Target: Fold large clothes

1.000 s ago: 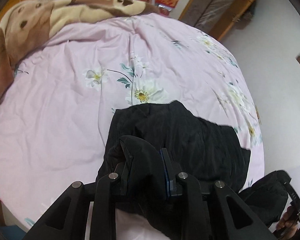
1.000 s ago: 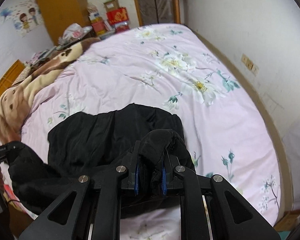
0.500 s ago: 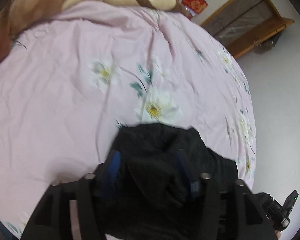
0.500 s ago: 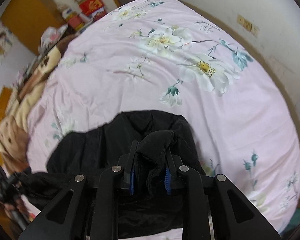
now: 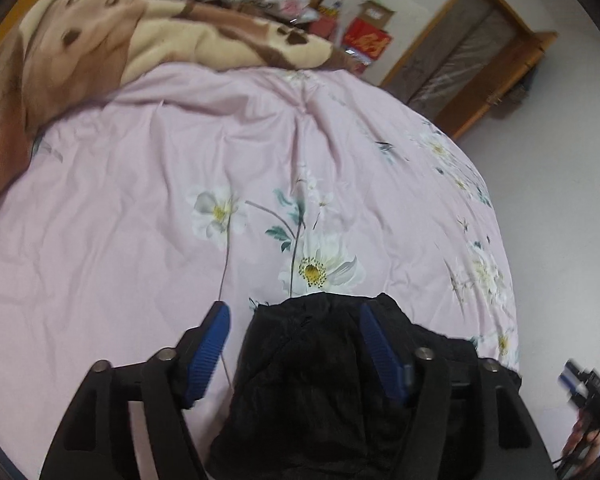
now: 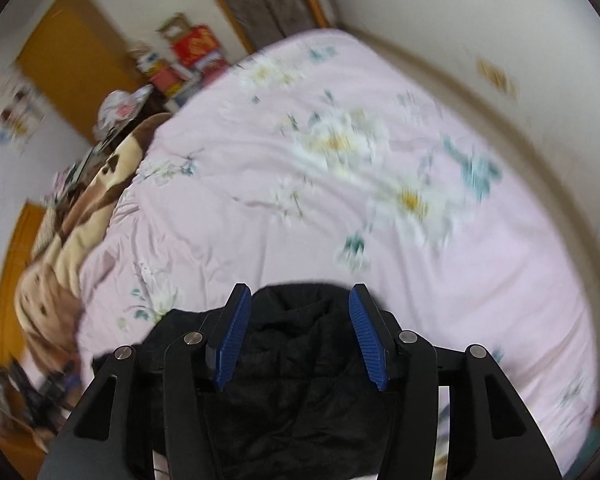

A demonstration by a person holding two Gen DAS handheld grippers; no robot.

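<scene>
Most of the black garment runs off the bottom edge in both wrist views, so its full shape can't be made out. The right wrist view is smeared, so the flowers on the pink bedsheet are just streaks. The other gripper is a blurry bit, partly cut off at the left view's edge.
</scene>
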